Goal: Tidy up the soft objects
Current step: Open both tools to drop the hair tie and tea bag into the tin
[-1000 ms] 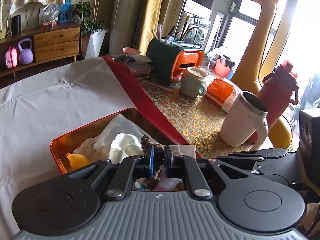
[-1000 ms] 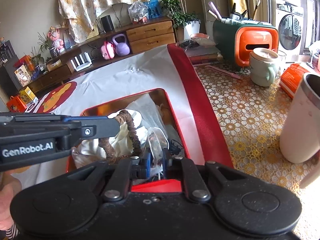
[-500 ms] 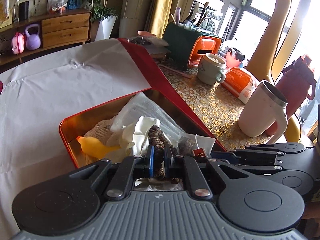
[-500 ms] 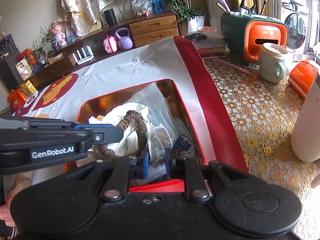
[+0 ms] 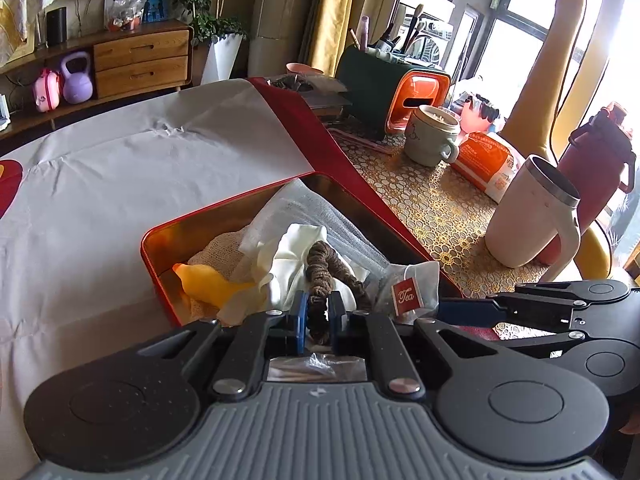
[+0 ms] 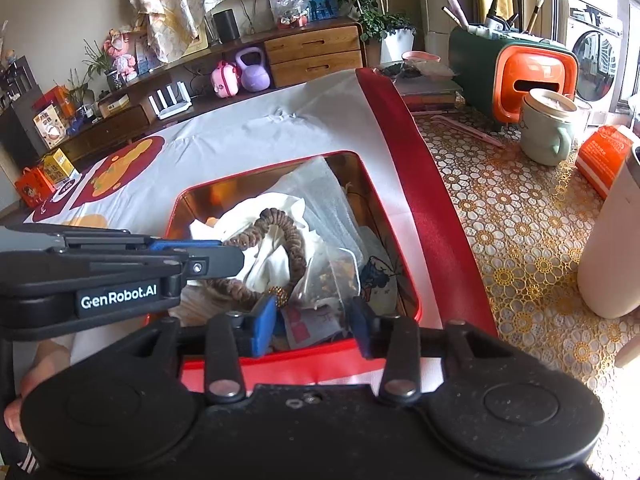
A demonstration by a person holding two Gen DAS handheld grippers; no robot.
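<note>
A red tin box [image 5: 160,264] [image 6: 414,300] on the white cloth holds soft things: a white cloth [image 5: 296,264], mesh fabric [image 6: 324,196], a yellow piece [image 5: 208,284] and a tea bag [image 5: 408,296]. My left gripper [image 5: 319,312] is shut on a brown hair scrunchie [image 5: 320,268] [image 6: 294,236] over the box; in the right wrist view it reaches in from the left [image 6: 236,256]. My right gripper [image 6: 312,316] hangs over the box's near end, its jaws opening; a clear packet [image 6: 336,276] lies under the gap, and no pad presses on it.
Right of the red cloth border stand a white tumbler [image 5: 532,216], a green mug [image 5: 430,136], an orange packet [image 5: 490,160], a red bottle [image 5: 596,160] and a green-and-orange holder [image 6: 516,68]. A person's hand [image 6: 24,396] shows at the lower left.
The right jaws have parted from nearly shut to clearly apart. The left gripper, with the scrunchie, has sunk slightly towards the box.
</note>
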